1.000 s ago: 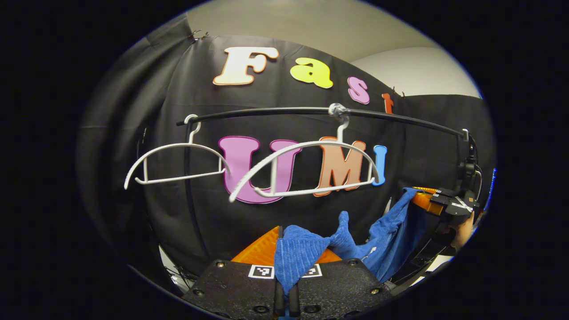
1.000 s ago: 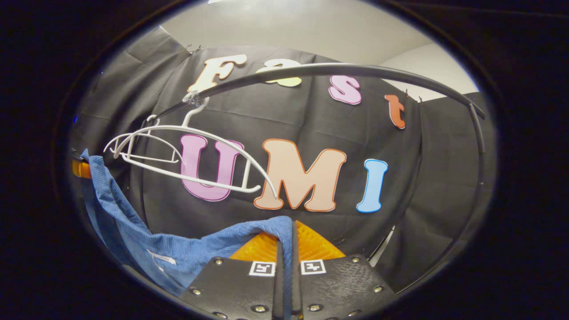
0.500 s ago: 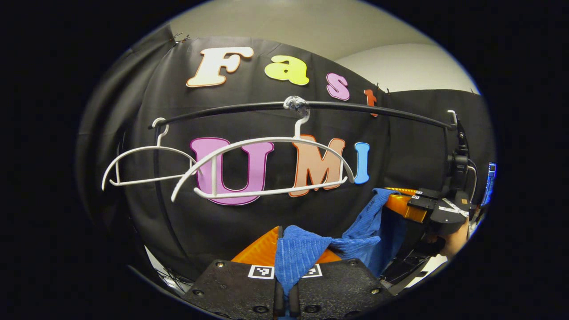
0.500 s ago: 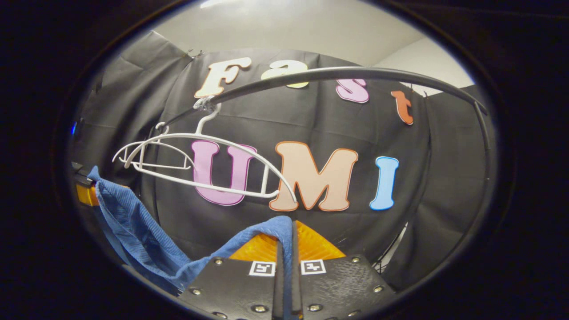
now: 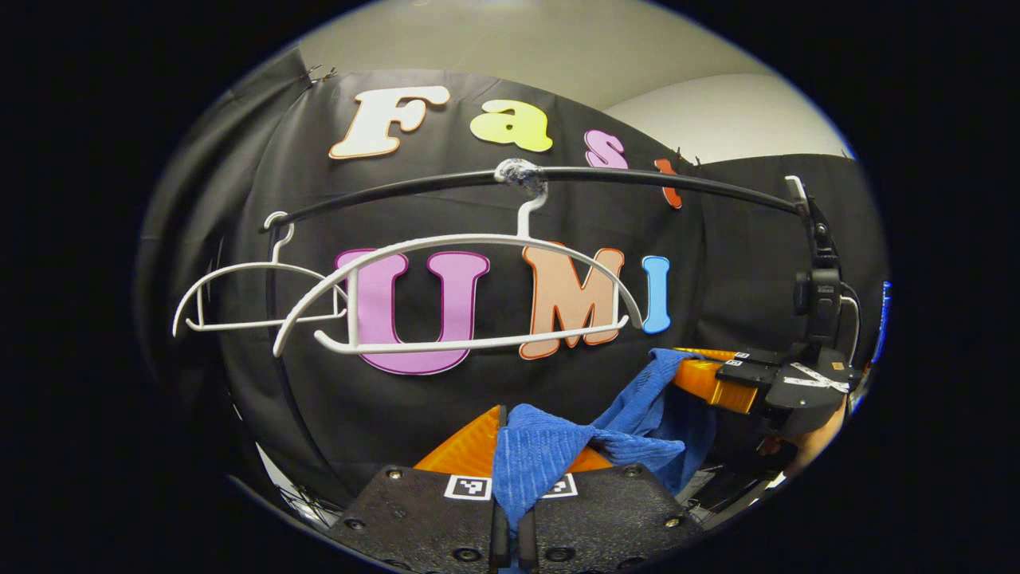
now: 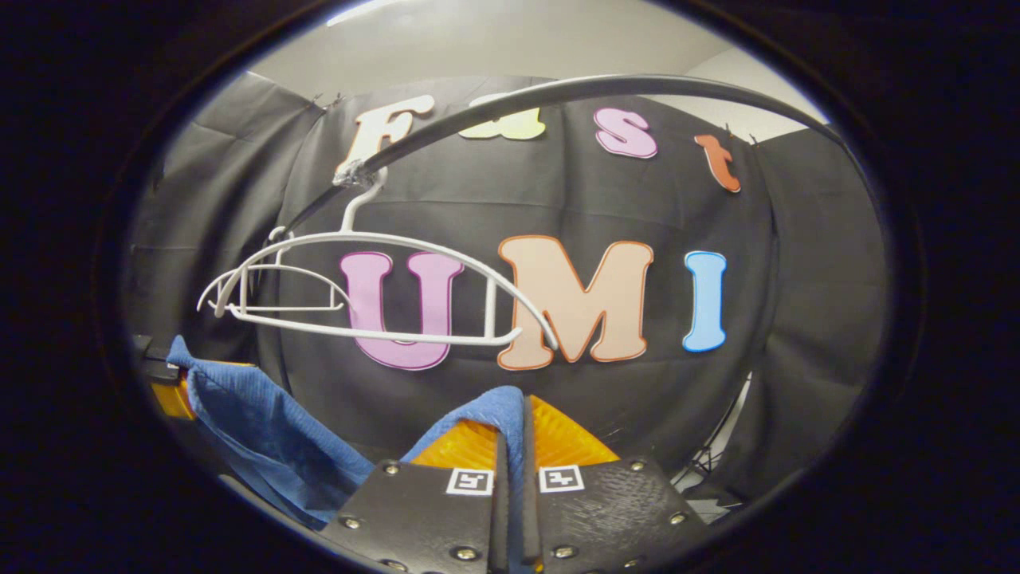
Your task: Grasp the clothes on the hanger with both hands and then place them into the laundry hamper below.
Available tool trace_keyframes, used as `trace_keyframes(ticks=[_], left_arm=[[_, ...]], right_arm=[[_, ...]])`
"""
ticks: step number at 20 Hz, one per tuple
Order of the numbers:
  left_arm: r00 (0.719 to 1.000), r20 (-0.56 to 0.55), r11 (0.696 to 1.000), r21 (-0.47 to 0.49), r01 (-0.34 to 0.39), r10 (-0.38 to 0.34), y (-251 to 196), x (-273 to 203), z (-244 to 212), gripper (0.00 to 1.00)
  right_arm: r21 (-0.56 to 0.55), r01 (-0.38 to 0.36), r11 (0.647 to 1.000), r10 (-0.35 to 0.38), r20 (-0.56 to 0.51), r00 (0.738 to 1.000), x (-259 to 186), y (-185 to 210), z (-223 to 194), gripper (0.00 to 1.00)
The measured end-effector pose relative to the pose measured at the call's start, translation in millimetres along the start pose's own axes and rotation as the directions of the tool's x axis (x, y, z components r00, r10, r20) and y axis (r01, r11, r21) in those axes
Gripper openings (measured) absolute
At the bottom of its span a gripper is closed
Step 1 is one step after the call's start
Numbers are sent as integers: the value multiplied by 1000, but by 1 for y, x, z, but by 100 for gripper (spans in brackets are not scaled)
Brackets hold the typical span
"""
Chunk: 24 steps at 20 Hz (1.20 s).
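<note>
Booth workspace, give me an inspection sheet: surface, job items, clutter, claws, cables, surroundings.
Surface: nothing seen.
Job's things: blue garment is off the hangers, slung between the two claws; near white hanger and far white hanger hang bare on the black rail. Hamper: nothing seen.
Clutter: nothing seen.
Grippers: left claw shut on one end of the garment; right claw shut on the other end.
Cables: a cable loops beside the rail's right post.
Surroundings: black cloth wall, pale ceiling above it.
</note>
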State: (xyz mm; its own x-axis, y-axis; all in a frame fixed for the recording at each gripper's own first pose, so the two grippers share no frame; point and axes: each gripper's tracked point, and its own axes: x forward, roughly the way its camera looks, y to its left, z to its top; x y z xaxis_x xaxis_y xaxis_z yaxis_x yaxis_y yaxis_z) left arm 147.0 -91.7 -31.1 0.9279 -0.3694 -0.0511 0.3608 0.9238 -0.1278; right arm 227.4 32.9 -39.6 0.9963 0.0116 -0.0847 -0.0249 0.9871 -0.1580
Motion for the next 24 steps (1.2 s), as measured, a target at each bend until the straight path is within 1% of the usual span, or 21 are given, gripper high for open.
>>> trace_keyframes(ticks=[1,2,5,7,10,11,13,16,18,20,21,24], left_arm=[[1000,8,1000,-4,-6,6,0,2,2,3],[1000,14,1000,-19,-7,7,-2,4,2,3],[999,41,996,-84,-1,5,-9,10,7,2],[999,51,995,-96,-2,7,-12,15,8,3],[998,55,994,-111,17,-11,-23,21,6,2],[998,54,994,-107,29,-24,-28,23,6,2],[998,52,995,-90,33,-28,-33,28,2,3],[998,37,995,-91,45,-42,-44,35,-11,3],[998,25,996,-73,54,-52,-51,38,-20,3],[999,31,997,-75,35,-32,-48,40,-30,4],[999,27,996,-79,35,-33,-49,43,-33,3],[1000,5,997,-80,24,-23,-46,52,-50,3]], right_arm=[[5,-6,1000,6,1,1000,0,4,0,2],[8,-11,1000,11,2,1000,0,9,0,7],[39,-24,999,23,12,1000,-1,17,6,6],[67,-29,997,28,12,1000,-2,18,9,7],[81,-24,996,23,12,1000,-2,13,11,7],[81,-32,996,31,9,999,-2,14,9,6],[63,-42,997,42,4,999,-1,14,5,6],[35,-72,997,71,4,997,0,23,-3,6],[18,-71,997,71,-10,997,2,25,-13,6],[25,-67,997,68,-16,998,9,23,-23,5],[28,-65,997,66,-23,998,8,22,-27,7],[30,-66,997,68,-45,997,15,20,-44,6]])
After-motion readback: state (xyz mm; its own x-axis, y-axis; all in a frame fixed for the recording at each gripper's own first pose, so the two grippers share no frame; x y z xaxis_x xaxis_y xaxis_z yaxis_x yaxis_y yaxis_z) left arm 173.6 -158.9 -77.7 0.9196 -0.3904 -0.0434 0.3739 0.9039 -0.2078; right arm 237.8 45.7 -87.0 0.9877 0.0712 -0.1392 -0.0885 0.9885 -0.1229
